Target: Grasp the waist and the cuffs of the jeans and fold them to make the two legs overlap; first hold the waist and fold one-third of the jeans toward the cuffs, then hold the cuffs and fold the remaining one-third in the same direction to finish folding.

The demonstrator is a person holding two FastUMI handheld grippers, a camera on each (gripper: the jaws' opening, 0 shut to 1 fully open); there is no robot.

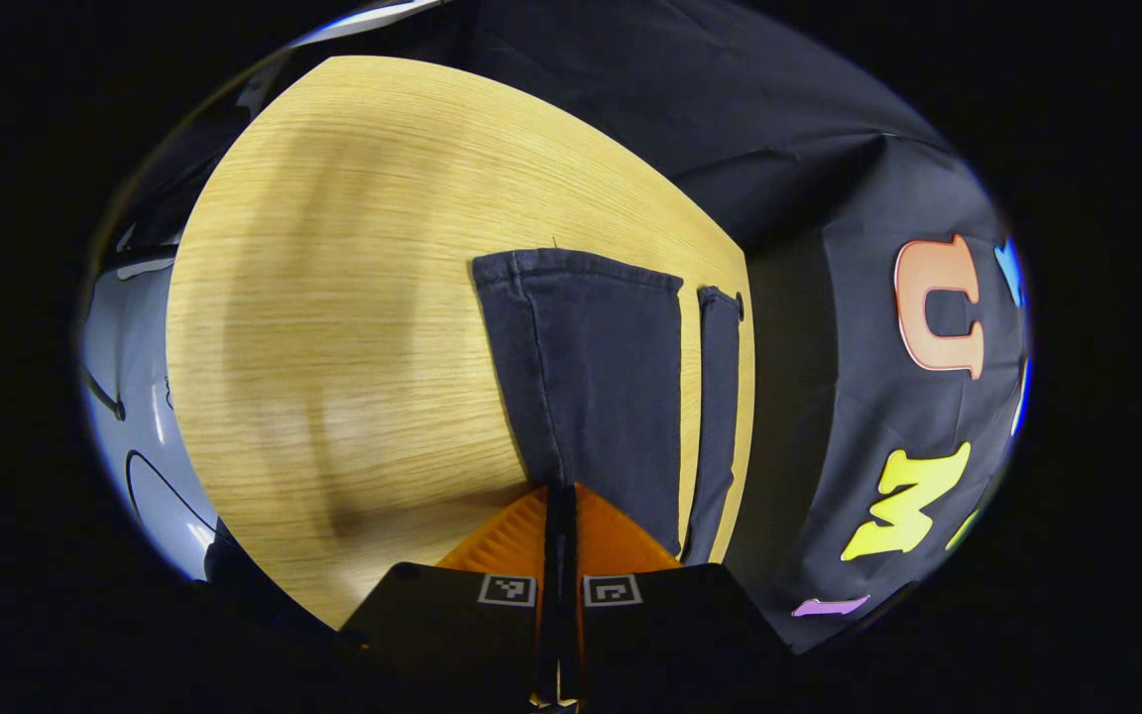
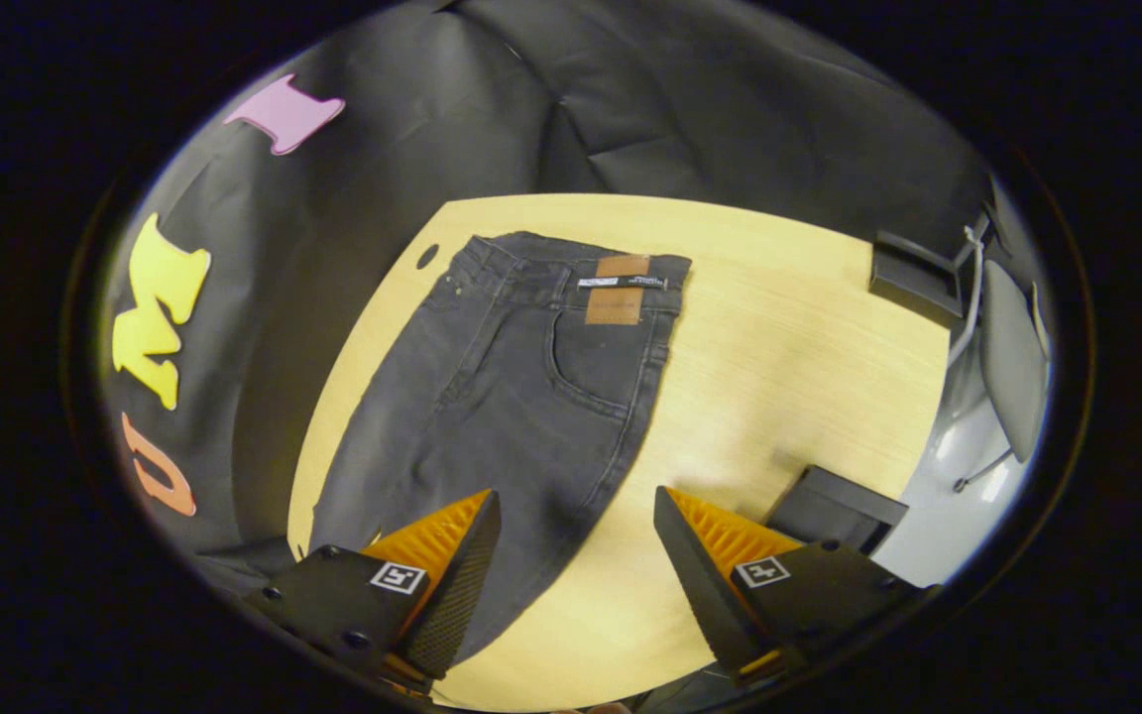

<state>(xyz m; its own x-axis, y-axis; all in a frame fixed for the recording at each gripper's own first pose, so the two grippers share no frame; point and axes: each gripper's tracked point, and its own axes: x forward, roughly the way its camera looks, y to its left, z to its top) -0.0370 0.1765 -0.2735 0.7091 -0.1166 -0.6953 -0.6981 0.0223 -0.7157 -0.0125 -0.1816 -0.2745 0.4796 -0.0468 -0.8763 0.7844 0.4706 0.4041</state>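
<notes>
two claws over jeans (image 2: 521, 377): left claw (image 1: 560, 496) together, right claw (image 2: 576, 516) apart, bare table (image 2: 779, 357) beside

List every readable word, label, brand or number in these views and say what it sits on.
None can be read.
Brown patch on the jeans waistband: any print too small to tell.
Dark strip tag across it: pale lettering, blurred.
Square coded markers on left gripper and right gripper: patterns, not text.

Bare table (image 2: 779, 327) lies open beside the jeans (image 2: 521, 387); a dark box (image 2: 913, 278) sits at its far corner.
</notes>
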